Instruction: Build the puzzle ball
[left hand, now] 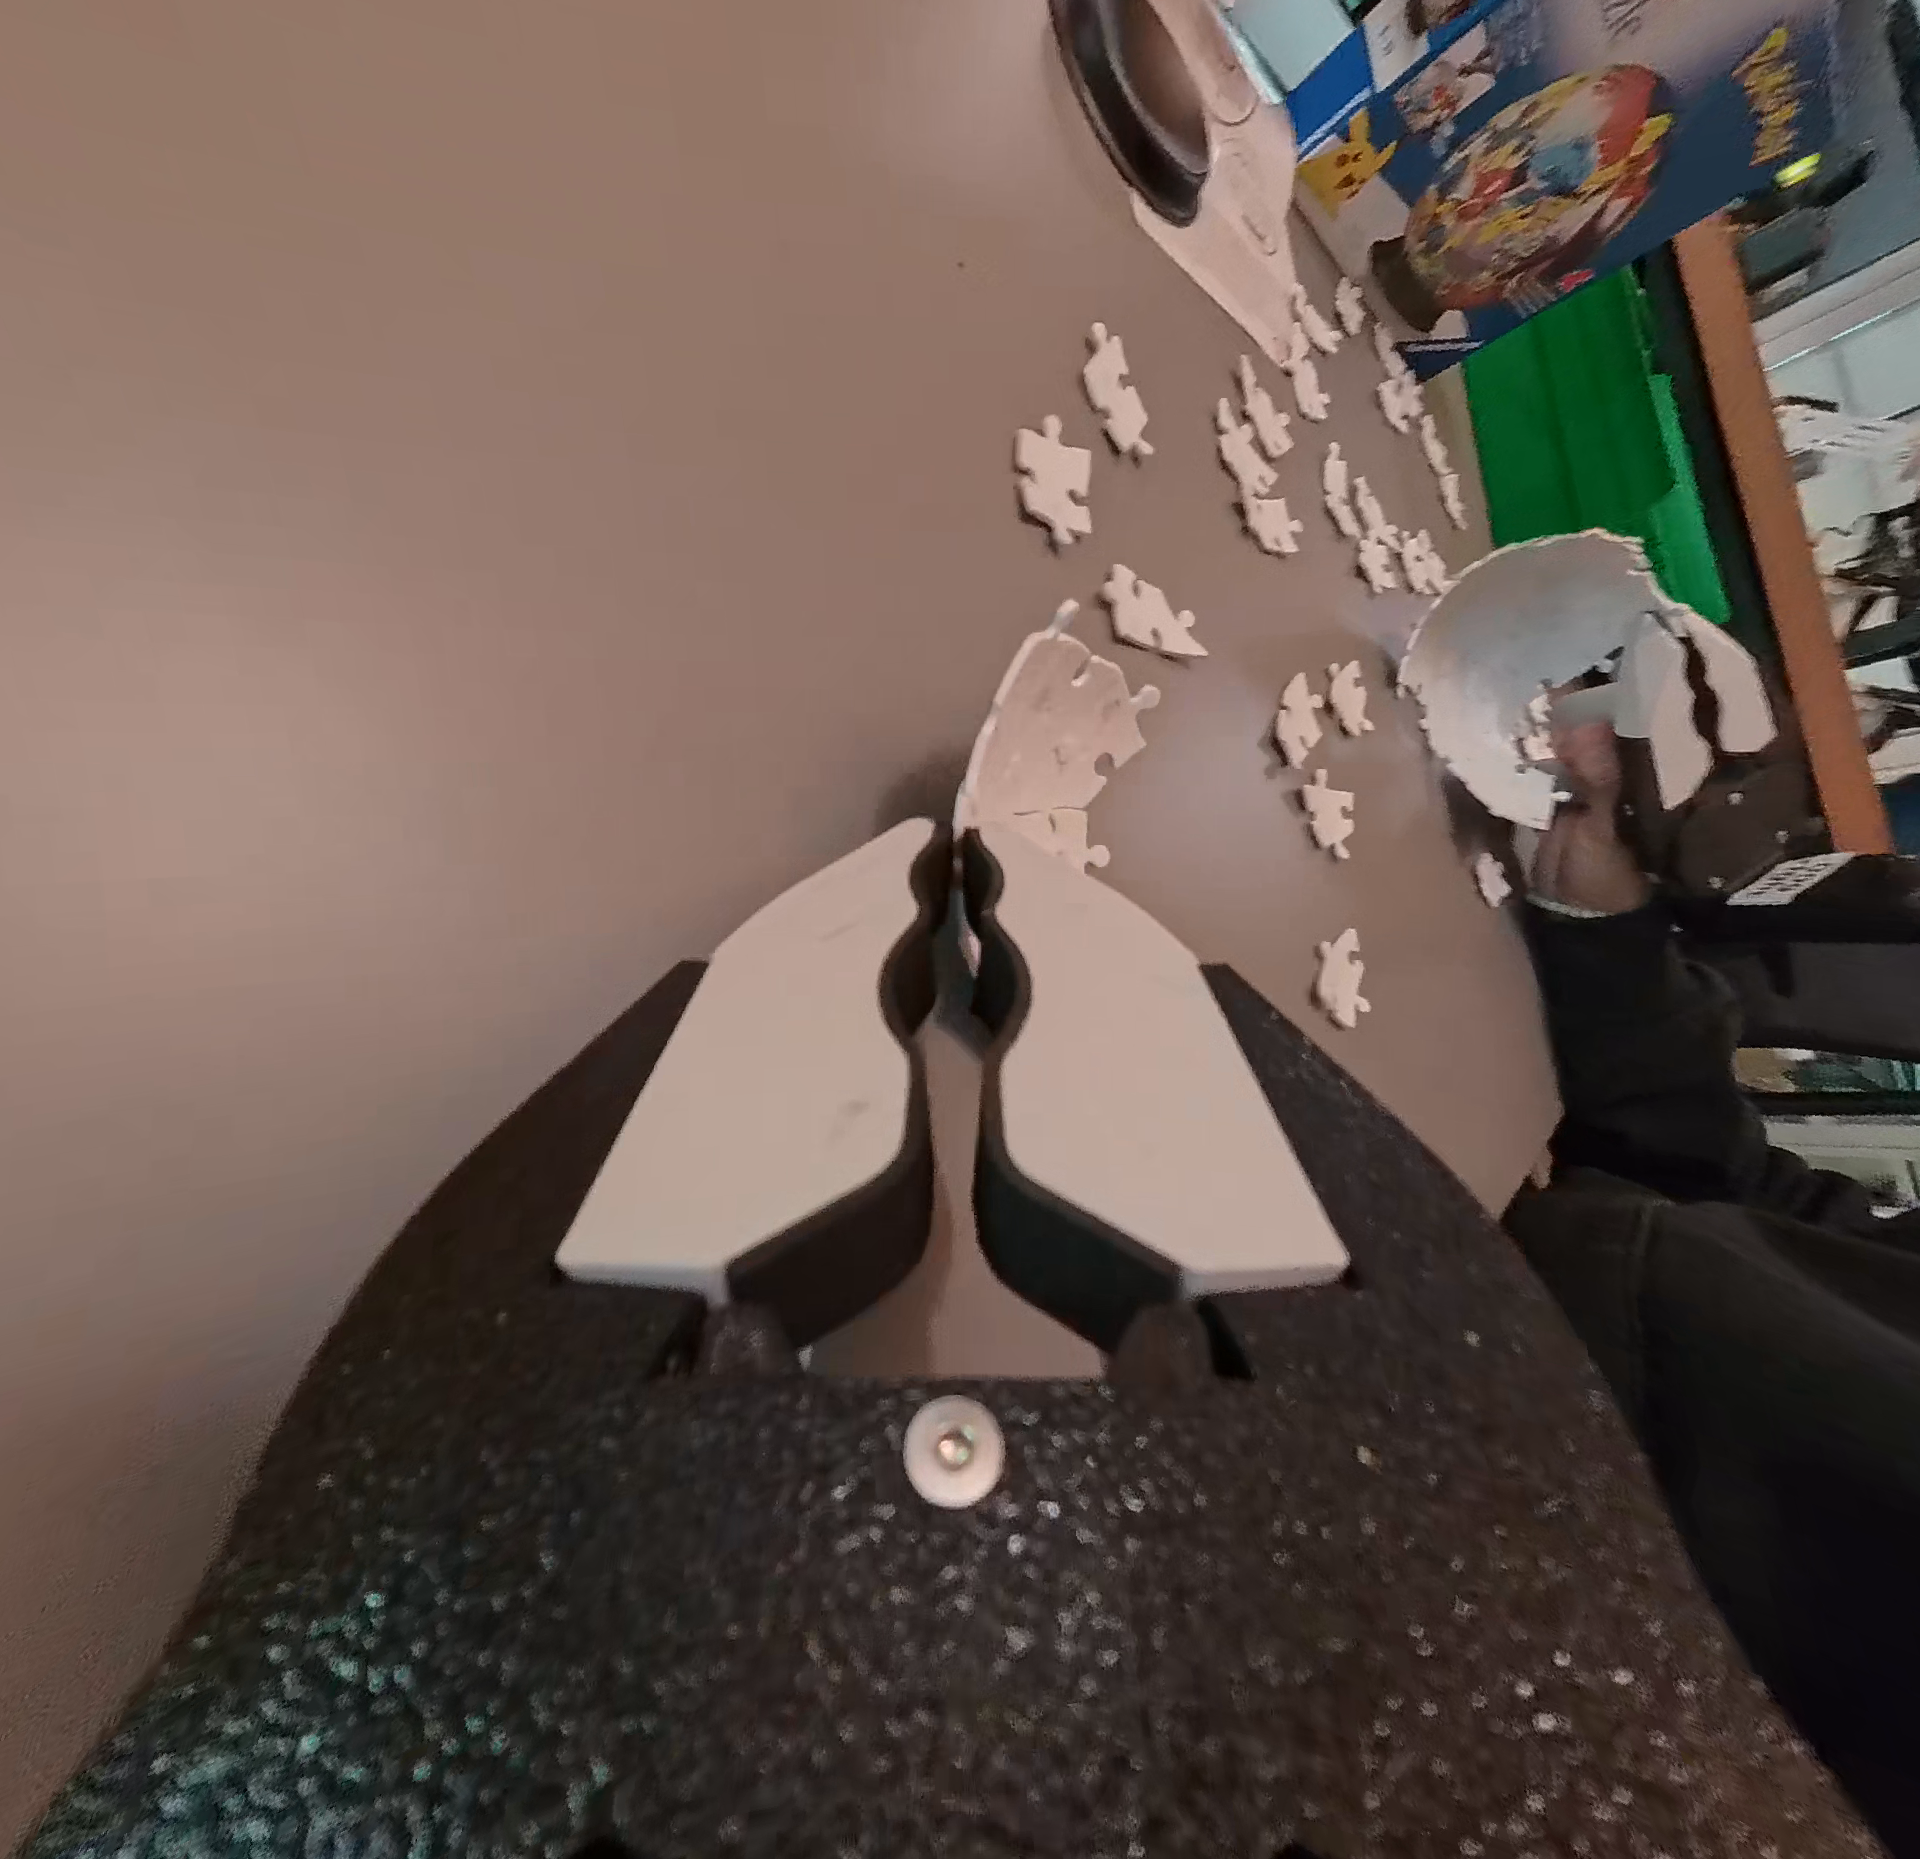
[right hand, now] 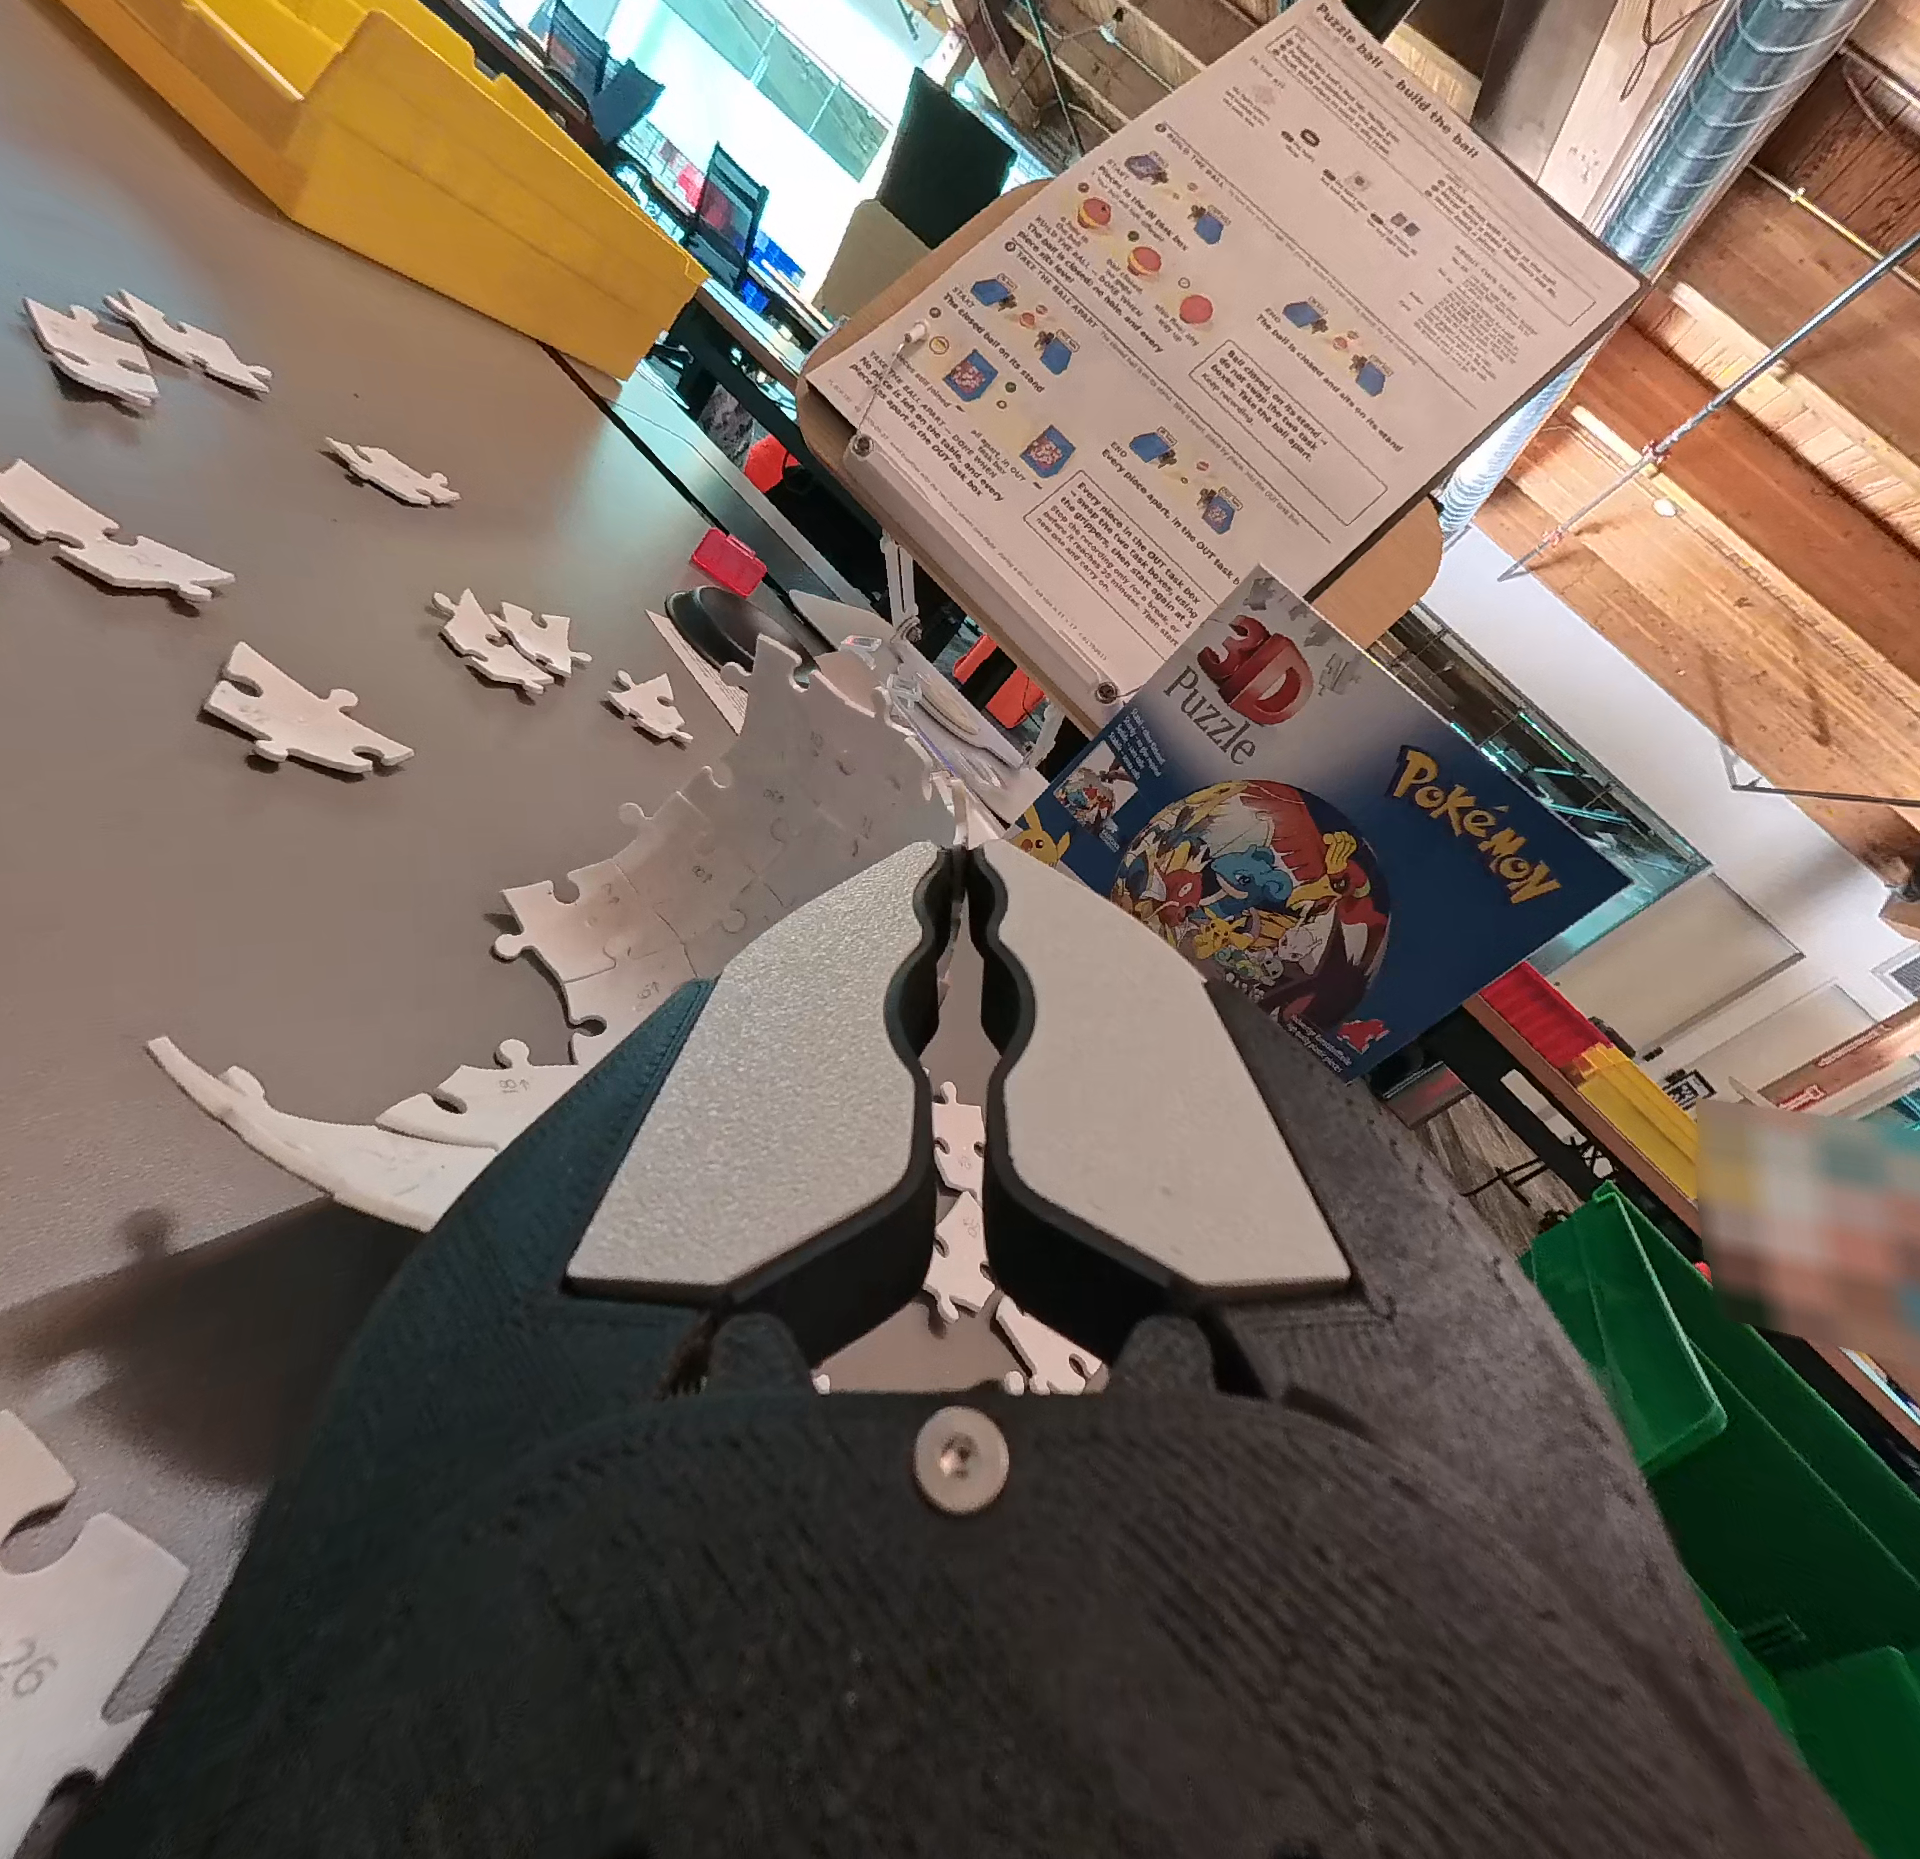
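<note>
We are pinching a small joined section in the left claw at frame centre, and the half-built shell in the right claw; next, we judge, aligning their edges.

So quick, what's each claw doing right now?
Left gripper: shut on a curved puzzle section.
Right gripper: shut on the half-built ball.

workshop: bins, exposed ductwork
</note>
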### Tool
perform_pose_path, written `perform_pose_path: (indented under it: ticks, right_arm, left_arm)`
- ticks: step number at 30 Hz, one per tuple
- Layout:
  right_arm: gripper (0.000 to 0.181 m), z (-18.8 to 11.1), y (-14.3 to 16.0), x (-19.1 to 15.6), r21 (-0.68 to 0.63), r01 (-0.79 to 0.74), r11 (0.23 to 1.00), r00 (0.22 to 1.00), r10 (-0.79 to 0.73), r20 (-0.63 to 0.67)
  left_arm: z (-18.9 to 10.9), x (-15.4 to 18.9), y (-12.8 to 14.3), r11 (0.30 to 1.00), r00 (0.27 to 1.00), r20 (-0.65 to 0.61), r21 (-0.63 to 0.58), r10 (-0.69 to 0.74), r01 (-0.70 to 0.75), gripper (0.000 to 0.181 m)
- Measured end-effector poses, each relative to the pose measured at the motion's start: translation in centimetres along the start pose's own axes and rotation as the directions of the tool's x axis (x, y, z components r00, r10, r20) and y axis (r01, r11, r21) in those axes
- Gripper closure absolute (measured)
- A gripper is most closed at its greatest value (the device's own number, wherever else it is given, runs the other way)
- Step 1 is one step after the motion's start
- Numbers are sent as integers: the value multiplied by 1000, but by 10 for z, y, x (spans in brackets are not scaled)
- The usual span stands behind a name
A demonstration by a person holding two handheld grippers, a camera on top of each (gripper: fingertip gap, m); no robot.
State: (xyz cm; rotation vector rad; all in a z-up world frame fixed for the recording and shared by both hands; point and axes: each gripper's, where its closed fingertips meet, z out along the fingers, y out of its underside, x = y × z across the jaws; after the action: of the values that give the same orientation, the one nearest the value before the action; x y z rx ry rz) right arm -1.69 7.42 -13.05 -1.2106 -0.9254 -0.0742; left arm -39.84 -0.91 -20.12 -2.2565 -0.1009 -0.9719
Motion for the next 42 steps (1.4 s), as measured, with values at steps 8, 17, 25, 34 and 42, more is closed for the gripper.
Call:
perform_pose_path:
  ticks: [8,17,25,34,42]
  right_arm:
    - [179,-1,0,0,0,-5,1000,1000,5,-1]
    - [179,-1,-3,-3,7,21,1000,1000,-21,2]
    - [179,-2,-5,-5,18,29,999,999,-29,13]
    - [178,-2,-6,-6,23,21,1000,1000,-22,22]
    - [179,-2,-6,-7,26,20,999,999,-21,25]
  left_arm:
    - [4,53,-11,996,990,-138,87,-22,35,180]
    - [92,165,24,1000,966,-256,-15,12,-16,180]
    - [179,187,54,987,980,-193,-144,47,-76,180]
    - [197,188,63,988,992,-124,-155,-11,-8,180]
    - [197,188,59,991,998,-61,-129,10,-17,180]
